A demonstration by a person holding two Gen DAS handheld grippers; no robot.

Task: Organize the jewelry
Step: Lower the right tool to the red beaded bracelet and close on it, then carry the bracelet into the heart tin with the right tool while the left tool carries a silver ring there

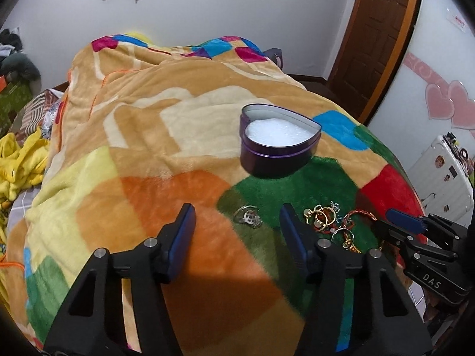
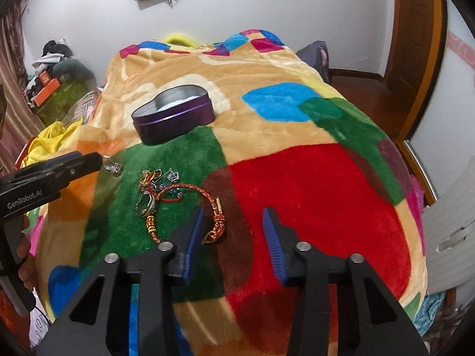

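Left gripper (image 1: 237, 222) part open, empty, silver charm (image 1: 248, 216) on blanket (image 1: 166, 136) between fingertips. Right gripper (image 2: 234, 222) part open, empty, beside red-gold cord bracelet (image 2: 218, 222). Jewelry pile (image 2: 151, 190) on green patch; heart-shaped tin (image 1: 280, 139) lidless, behind it.

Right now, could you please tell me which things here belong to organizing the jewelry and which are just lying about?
Belongs to the job:
purple heart-shaped tin, open
silver ring
gold rings
red braided bracelet

Just lying about:
patchwork blanket
yellow garment
white suitcase
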